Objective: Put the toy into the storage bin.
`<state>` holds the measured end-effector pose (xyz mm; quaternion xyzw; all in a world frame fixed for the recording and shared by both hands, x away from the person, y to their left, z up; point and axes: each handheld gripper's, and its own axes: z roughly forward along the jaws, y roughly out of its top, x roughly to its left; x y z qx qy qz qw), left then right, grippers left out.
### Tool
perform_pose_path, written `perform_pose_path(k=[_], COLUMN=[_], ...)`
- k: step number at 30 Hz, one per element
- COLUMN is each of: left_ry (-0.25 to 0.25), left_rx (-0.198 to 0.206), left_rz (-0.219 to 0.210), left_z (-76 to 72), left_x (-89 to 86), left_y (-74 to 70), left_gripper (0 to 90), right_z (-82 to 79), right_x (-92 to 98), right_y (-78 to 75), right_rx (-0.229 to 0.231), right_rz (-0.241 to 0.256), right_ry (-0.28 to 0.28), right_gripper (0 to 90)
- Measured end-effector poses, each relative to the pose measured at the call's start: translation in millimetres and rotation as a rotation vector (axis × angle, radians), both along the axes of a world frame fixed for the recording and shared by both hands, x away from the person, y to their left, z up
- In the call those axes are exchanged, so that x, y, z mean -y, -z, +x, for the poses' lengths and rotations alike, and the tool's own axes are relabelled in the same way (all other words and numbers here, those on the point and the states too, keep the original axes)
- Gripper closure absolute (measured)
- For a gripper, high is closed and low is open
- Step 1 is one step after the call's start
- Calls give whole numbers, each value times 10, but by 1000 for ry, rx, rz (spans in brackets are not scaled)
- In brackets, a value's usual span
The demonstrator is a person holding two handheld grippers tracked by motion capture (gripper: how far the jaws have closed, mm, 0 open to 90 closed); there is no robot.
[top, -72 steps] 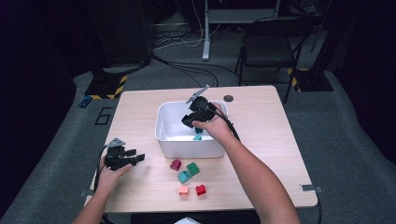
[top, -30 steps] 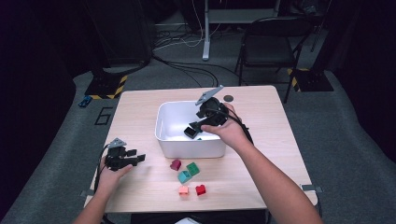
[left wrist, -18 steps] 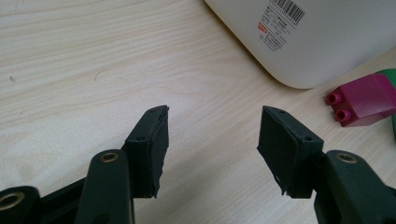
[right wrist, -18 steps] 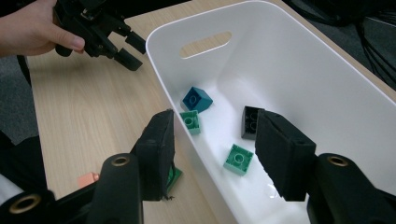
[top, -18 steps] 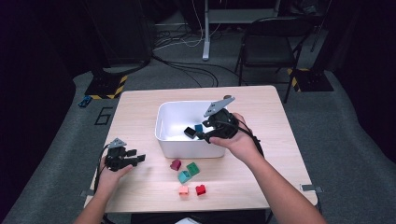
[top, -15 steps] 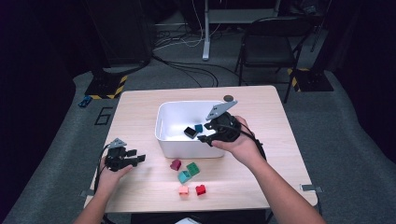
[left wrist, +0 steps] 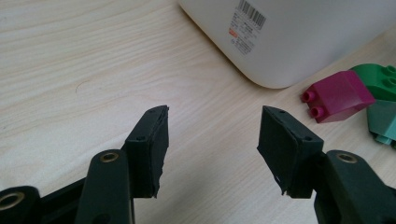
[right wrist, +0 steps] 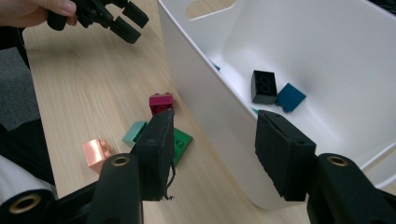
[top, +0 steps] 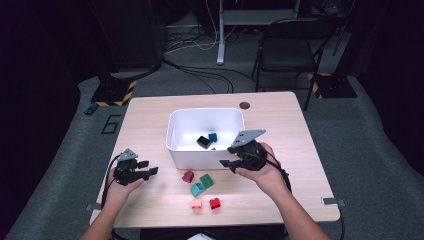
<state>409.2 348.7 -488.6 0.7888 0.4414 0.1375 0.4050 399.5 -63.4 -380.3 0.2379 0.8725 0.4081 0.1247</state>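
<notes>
While your hands are placed as they are: the work in hand looks like moving loose bricks from the desk (top: 150,125) into the white bin (top: 206,134).
Right gripper: your right gripper (top: 231,157) hovers at the bin's near right corner, jaws spread wide with nothing between them.
Left gripper: your left gripper (top: 148,171) sits low over the desk left of the bin, jaws also wide apart and holding nothing.
Already in the bin: a black brick (right wrist: 264,86) and a blue brick (right wrist: 290,97) lie on its floor.
Bricks to fetch: the magenta brick (top: 188,176), green brick (top: 206,180) and teal brick (top: 197,189) cluster just in front of the bin; the peach brick (top: 196,204) and red brick (top: 215,203) lie nearer you.
Next pick: judging by position, your right gripper is nearest the green brick, which shows just past its jaw in the right gripper view.
Approach: come straight down so the jaws straddle one brick alone; green and teal touch, so a slanted entry could nudge the neighbour.
Grip: close on two flat side faces, not on the studs.
Clearance: lift well above the bin's rim before crossing, then release low inside.
Left hand: the magenta brick lies ahead of its jaws, if you want to share the work.
</notes>
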Motion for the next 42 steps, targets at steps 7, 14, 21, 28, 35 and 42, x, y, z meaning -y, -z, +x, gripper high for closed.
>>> perform_pose_path(k=[7, 14, 21, 28, 35, 42], left_ry=[35, 87, 134, 186, 211, 233], left_rx=[4, 10, 9, -4, -30, -56], left_rz=[14, 3, 28, 34, 39, 51], left_z=[-34, -62, -76, -139, -174, -164], left_x=[43, 162, 307, 453, 597, 782], left_y=[-82, -189, -273, -278, -182, -118], left_gripper=[426, 426, 429, 430, 429, 429], right_z=[-17, -49, -70, -60, -68, -86], right_x=[116, 203, 184, 240, 291, 287], right_y=[276, 540, 723, 837, 843, 849], right_rx=[-11, -38, -83, -96, -95, -94], right_rz=[23, 46, 18, -15, 9, 9], right_ry=[36, 32, -7, 11, 31, 36], right_gripper=[470, 469, 469, 469, 469, 469])
